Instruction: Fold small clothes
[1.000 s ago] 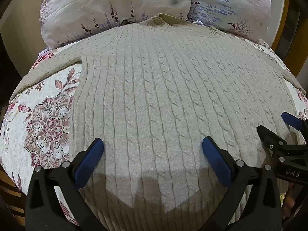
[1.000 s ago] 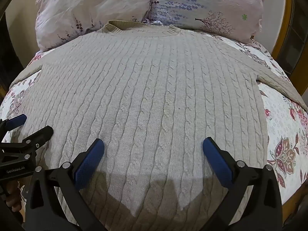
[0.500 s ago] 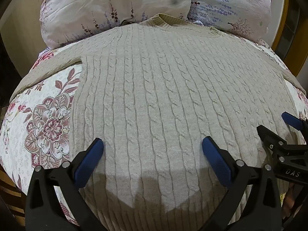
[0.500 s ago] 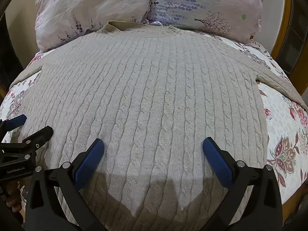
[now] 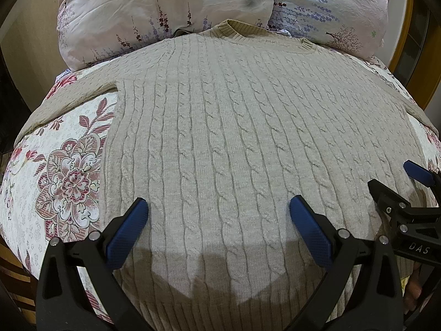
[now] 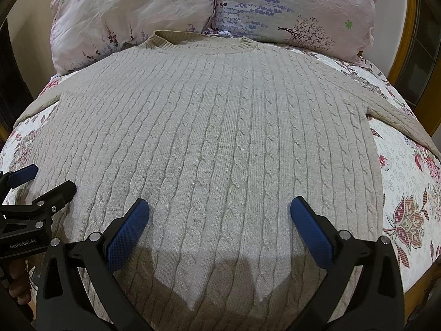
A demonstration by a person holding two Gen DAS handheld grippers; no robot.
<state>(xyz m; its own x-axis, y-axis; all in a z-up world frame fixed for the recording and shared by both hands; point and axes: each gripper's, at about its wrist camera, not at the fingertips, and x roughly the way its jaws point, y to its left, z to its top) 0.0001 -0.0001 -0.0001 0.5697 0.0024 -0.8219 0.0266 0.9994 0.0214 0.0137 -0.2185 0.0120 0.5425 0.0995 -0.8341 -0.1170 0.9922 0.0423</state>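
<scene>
A beige cable-knit sweater (image 5: 234,127) lies flat and face up on the bed, collar toward the pillows, sleeves spread out to both sides; it also fills the right wrist view (image 6: 215,138). My left gripper (image 5: 219,215) is open and empty, hovering over the sweater's lower left part. My right gripper (image 6: 220,216) is open and empty over the lower right part. Each gripper shows in the other's view: the right one at the right edge (image 5: 397,182), the left one at the left edge (image 6: 41,182).
A floral bedspread (image 5: 63,171) covers the bed under the sweater and shows on the right too (image 6: 405,193). Two pale floral pillows (image 5: 165,8) (image 6: 297,5) lie at the head. A wooden frame (image 6: 408,35) stands at the far right.
</scene>
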